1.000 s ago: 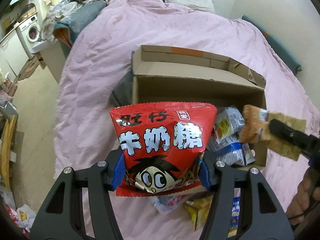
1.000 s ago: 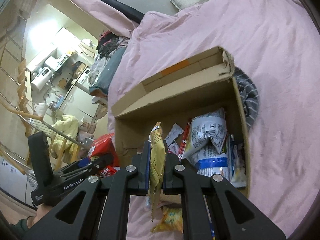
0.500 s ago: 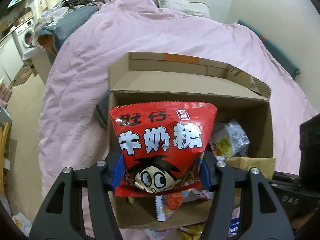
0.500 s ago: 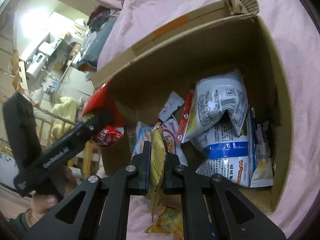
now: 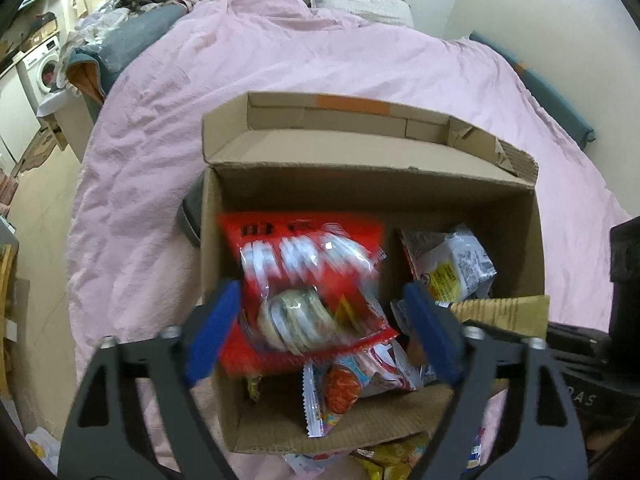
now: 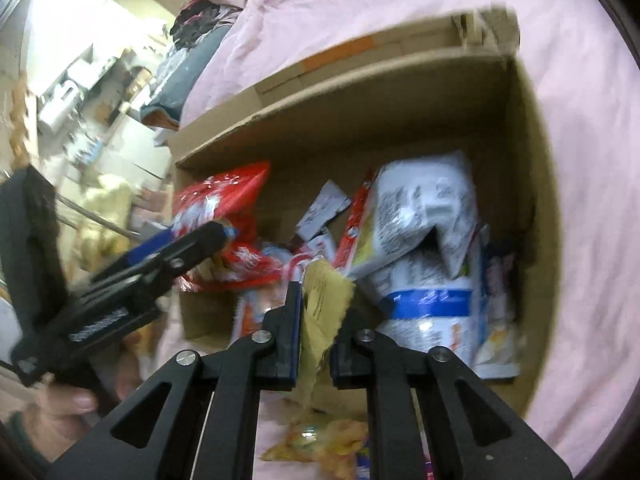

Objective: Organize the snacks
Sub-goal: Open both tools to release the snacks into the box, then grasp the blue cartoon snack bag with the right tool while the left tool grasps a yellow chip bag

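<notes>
An open cardboard box lies on the bed with several snack packets inside. My left gripper hovers over its left half, and its jaws are opening. Between them a red candy bag is blurred and tipping forward into the box, free of the blue pads. The right wrist view shows that same red bag at the box's left wall. My right gripper is shut on a thin tan packet, held upright over the box's front edge. The tan packet also shows in the left wrist view.
White and blue bags fill the right side of the box. Loose packets lie on the pink duvet in front of the box. A hand holds the left gripper. The floor and clutter are off the bed's left edge.
Both grippers came in over the box and lower. The left jaws spread and the red bag slipped from their grip, tilting down into the box. The tan packet stays pinched.
</notes>
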Demonstrator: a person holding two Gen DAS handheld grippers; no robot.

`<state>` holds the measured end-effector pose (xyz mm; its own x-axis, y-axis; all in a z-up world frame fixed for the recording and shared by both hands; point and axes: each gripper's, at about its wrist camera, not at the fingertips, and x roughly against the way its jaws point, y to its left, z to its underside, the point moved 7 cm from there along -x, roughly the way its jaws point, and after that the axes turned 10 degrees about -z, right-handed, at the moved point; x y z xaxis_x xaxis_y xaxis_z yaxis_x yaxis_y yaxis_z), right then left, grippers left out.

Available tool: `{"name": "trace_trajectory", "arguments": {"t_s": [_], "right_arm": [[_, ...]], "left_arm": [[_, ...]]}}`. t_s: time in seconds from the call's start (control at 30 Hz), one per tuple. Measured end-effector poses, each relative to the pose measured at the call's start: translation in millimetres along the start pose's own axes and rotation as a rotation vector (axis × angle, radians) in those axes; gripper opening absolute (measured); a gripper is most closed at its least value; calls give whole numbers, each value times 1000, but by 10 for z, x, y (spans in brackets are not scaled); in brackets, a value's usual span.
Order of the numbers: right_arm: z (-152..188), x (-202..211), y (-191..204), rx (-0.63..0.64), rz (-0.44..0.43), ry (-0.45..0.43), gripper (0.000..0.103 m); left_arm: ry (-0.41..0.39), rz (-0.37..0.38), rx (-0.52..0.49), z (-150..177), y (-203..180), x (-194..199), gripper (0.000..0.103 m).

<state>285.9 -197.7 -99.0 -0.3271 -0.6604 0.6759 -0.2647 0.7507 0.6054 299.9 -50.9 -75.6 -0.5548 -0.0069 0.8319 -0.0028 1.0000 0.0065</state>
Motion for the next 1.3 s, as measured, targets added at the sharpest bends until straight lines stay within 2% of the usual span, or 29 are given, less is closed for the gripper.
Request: {"name": "trace_trajectory", "arguments": {"t_s": [0.17, 0.23, 0.27, 0.3, 0.4, 0.9, 1.17, 1.3], "right_arm": [[-12, 102, 5, 51, 46, -18, 15], [-35, 175, -23, 66, 92, -44, 35], [-43, 199, -38, 71, 107, -53, 66], [-60, 250, -41, 78, 115, -77, 81], [-103, 338, -60, 65, 100, -112, 81], [-86, 420, -28, 43, 93, -145, 81], [36, 557, 181, 99, 108, -170, 82], [119, 629, 261, 115, 113, -190, 93]], "left_arm": [[-42, -8, 3, -45, 30, 111, 93], [-44, -12, 9, -37, 56, 128, 93], [-42, -11, 11, -31, 62, 131, 93], [-39, -9, 13, -18, 73, 136, 93], [-37, -10, 18, 2, 94, 154, 93], [-37, -17, 4, 90, 54, 190, 93], [-49, -26, 9, 182, 128, 354, 93], [-64, -18, 36, 207, 225, 507, 93]]}}
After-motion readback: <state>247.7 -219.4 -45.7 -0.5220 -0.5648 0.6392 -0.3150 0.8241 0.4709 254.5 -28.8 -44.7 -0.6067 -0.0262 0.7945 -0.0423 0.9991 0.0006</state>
